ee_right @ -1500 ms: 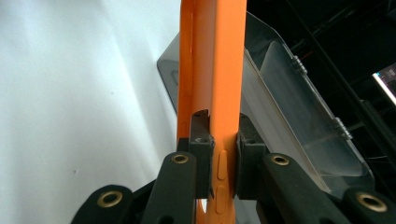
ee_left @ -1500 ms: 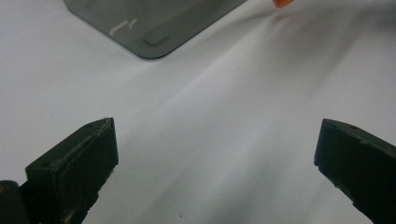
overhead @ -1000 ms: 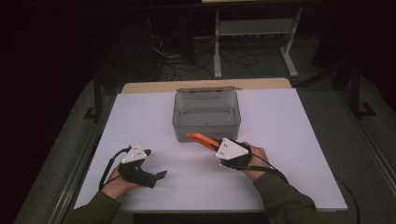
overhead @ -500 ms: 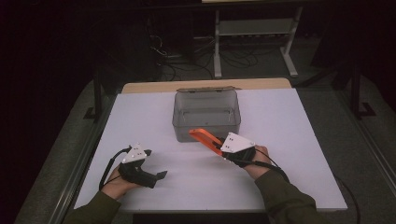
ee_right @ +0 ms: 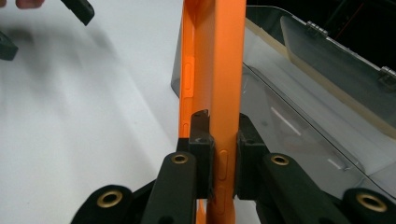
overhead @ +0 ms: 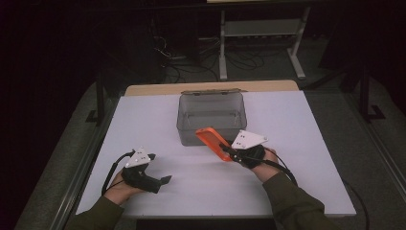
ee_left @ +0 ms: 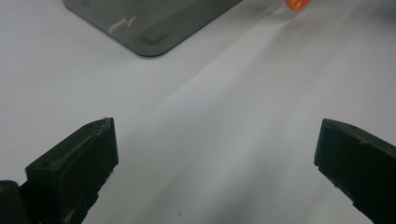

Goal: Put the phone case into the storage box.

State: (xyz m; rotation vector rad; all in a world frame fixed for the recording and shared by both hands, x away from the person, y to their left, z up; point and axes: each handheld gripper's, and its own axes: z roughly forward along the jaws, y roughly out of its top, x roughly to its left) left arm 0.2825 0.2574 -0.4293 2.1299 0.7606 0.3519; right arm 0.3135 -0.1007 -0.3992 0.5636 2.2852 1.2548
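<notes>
An orange phone case (overhead: 214,143) sits clamped edge-on in the right gripper (overhead: 229,152) fingers, raised just before the open clear plastic box (overhead: 211,118) on the white bench (overhead: 311,143); the left gripper (overhead: 163,181) rests nearby, fingers apart.

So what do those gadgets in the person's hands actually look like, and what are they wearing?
Each hand carries a black tool with two blocky black jaws. The left tool and the right tool each bear a pale grey three-cornered plate on top and trail a thin black cable. Brass-coloured rivets dot the right tool's linkage. The sleeves are olive green.
</notes>
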